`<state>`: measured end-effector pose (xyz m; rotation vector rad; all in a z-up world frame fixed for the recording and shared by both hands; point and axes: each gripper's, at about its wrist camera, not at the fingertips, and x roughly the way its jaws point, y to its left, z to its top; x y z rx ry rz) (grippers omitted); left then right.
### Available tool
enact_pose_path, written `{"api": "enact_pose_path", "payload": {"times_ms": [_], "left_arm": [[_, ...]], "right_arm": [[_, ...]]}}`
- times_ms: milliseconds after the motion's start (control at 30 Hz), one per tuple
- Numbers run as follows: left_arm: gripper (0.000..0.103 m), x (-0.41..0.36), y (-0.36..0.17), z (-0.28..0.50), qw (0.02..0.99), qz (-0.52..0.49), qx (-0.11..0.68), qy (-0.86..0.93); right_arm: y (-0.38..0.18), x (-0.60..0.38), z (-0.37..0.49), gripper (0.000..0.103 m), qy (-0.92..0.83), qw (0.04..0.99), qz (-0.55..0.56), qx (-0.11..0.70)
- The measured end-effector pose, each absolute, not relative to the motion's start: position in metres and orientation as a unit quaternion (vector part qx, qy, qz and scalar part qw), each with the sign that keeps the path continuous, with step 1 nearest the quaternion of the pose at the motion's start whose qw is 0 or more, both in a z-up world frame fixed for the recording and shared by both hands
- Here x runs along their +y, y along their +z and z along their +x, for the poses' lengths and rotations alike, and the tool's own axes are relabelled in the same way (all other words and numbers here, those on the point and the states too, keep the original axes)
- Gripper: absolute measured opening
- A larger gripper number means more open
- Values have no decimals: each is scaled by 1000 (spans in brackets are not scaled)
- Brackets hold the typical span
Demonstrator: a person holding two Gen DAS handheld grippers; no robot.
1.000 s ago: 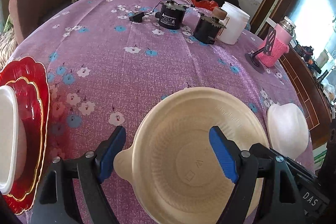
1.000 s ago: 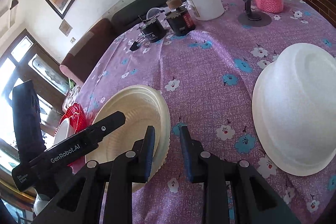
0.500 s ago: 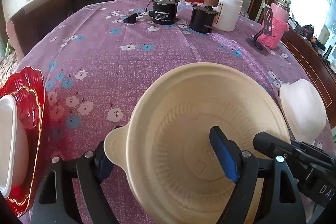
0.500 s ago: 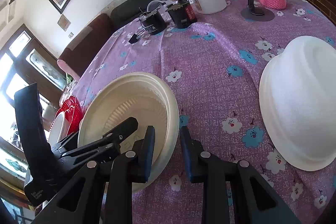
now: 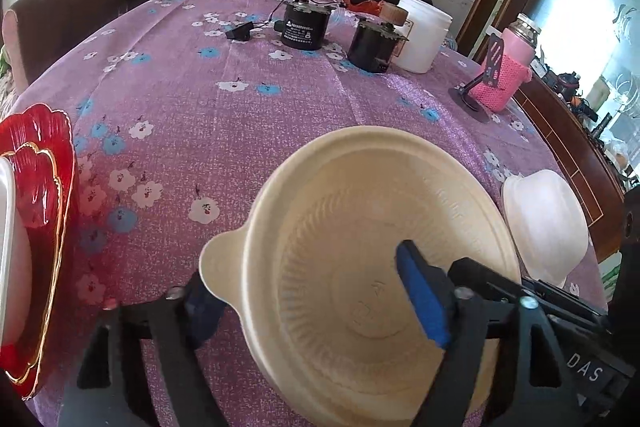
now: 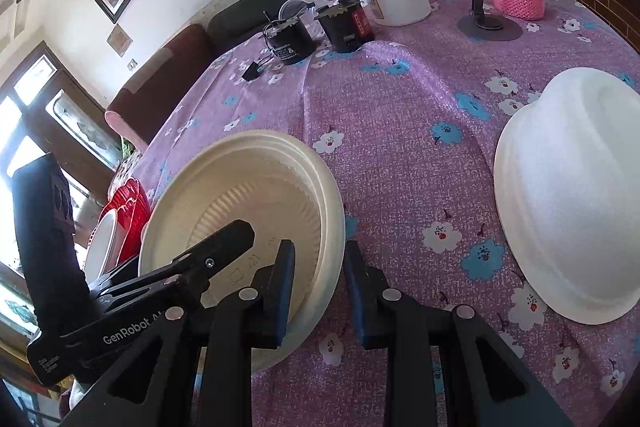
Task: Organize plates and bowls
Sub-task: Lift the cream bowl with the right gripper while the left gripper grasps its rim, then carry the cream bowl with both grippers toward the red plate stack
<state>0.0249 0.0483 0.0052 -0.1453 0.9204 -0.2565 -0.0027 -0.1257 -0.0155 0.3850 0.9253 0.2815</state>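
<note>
A beige bowl (image 5: 360,227) with a small tab handle sits on the purple flowered tablecloth. My left gripper (image 5: 312,299) is open and straddles the bowl's near left rim: its left finger is outside under the handle, its right blue pad (image 5: 420,303) is inside the bowl. In the right wrist view the bowl (image 6: 248,195) lies at the left. My right gripper (image 6: 318,291) stands narrowly open around its right rim, apart from it. A white bowl (image 6: 572,195) lies upside down to the right. Red plates (image 5: 36,227) holding a white dish are stacked at the left.
At the back stand two black motors (image 5: 302,27), a white jar (image 5: 420,33), a pink-sleeved bottle (image 5: 508,71) and a black phone stand (image 5: 480,83). A wooden ledge (image 5: 568,143) runs along the right. The table's edge is near me.
My left gripper has moved forward over the beige bowl, its left finger passing under the handle and its right finger into the bowl. My right gripper has closed in on the bowl's right rim.
</note>
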Motion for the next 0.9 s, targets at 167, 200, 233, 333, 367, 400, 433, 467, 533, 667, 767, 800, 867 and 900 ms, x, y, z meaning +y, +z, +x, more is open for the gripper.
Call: {"api": "enact_pose_path", "payload": {"times_ms": [167,200,233,333,367,400,433,467,533,667,767,800,867,900], "left_arm": [[29,38,5,19,884,-51,445,-137],[29,38,5,19,883,-54,444,-138],[29,38,5,19,883,-57,445,-139],[28,41,5,19,882,-66,445,-140],[28,42,5,19,882,-69,445,-141],[28,42,6,19,882,-72,444,-142],[28,43,6,19,882,-74,443,-143],[28,43,7,19,883,-75,441,-143],[28,43,8,18,884,-75,439,-144],[28,44,12,16,887,-78,433,-142],[28,48,17,13,887,-89,431,-139],[28,50,20,12,888,-92,429,-135],[28,52,27,9,893,-92,422,-129],[28,53,30,7,894,-91,420,-126]], "right_arm": [[-10,-122,-8,28,112,884,153,428],[-8,-123,-9,28,110,887,150,424],[-7,-124,-10,28,109,888,151,421],[-6,-125,-10,26,107,889,152,418],[-5,-125,-11,25,106,890,151,416],[-5,-124,-11,23,106,892,149,413],[-3,-124,-13,23,105,894,149,410],[-3,-124,-12,23,105,895,148,407],[-1,-123,-14,22,103,898,144,403],[3,-120,-17,22,99,904,134,395],[7,-118,-20,22,100,906,135,389],[8,-118,-21,22,101,906,137,388],[11,-117,-23,22,104,906,143,385],[13,-115,-24,22,106,907,143,383]]}}
